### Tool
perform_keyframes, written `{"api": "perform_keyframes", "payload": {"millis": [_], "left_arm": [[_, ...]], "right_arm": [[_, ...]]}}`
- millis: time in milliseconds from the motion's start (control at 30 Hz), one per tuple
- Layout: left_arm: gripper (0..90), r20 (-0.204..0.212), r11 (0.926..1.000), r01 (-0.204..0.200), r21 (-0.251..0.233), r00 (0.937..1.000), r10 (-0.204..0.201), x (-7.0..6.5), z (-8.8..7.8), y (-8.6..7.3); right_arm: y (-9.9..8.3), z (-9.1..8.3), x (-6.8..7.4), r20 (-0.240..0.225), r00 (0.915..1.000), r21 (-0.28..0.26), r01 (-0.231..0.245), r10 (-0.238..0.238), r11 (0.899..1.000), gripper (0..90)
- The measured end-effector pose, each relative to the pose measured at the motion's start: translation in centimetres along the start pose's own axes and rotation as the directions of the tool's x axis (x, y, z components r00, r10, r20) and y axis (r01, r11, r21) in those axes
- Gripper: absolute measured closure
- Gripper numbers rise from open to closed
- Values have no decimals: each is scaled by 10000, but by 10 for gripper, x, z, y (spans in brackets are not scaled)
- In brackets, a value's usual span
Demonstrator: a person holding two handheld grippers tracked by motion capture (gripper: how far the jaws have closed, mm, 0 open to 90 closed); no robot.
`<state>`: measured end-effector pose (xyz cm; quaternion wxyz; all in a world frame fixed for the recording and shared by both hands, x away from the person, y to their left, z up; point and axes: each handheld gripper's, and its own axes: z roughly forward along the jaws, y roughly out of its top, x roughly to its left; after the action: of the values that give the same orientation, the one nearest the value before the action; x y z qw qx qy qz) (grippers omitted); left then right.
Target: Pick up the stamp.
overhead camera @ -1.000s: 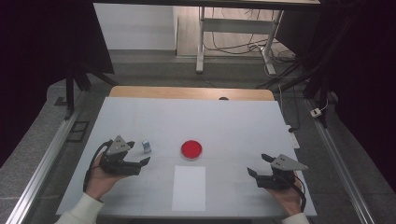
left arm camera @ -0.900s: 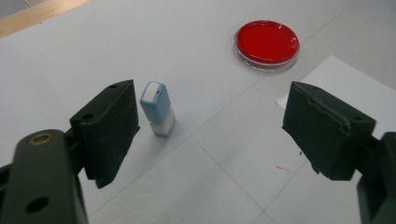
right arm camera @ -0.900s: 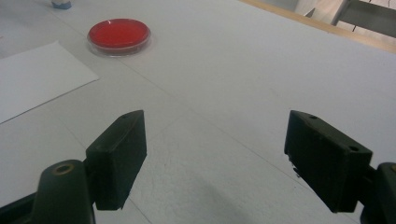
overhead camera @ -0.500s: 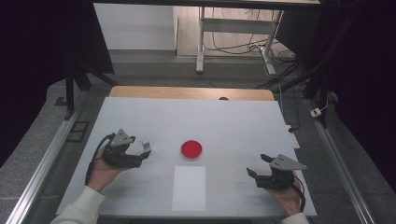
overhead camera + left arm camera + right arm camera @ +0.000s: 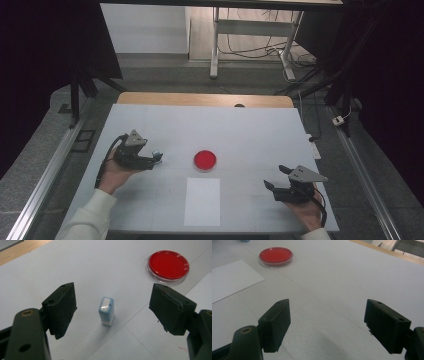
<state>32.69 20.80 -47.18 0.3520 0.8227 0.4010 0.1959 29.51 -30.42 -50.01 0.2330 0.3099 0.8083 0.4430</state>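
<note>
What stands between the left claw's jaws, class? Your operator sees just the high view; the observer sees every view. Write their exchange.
Operator: The left claw hides something small. What is it?
Observer: A small upright block with a pale blue cap and white base, standing between the open jaws, touched by neither.
Operator: Any detail on the round red dish?
Observer: It sits in a clear plastic rim.
Operator: Does the right claw hold anything?
Observer: No, its jaws are wide apart over bare white table.
</note>
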Motion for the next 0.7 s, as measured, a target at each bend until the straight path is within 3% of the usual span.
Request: {"api": "perform_keyframes", "payload": {"millis": [267, 367, 700], "left_arm": [[271, 276, 9991, -141, 407, 9995, 130, 11, 15, 0], [302, 314, 9976, -377, 585, 9989, 359, 12, 20, -1], [427, 559, 9948, -593, 833, 9969, 548, 13, 26, -3]], "right_arm": [[0, 1, 0, -10, 10000, 46, 7, -7, 10000, 212], [-1, 2, 0, -22, 10000, 32, -15, 15, 10000, 212], [-1, 1, 0, 16, 10000, 81, 18, -18, 10000, 213]]}}
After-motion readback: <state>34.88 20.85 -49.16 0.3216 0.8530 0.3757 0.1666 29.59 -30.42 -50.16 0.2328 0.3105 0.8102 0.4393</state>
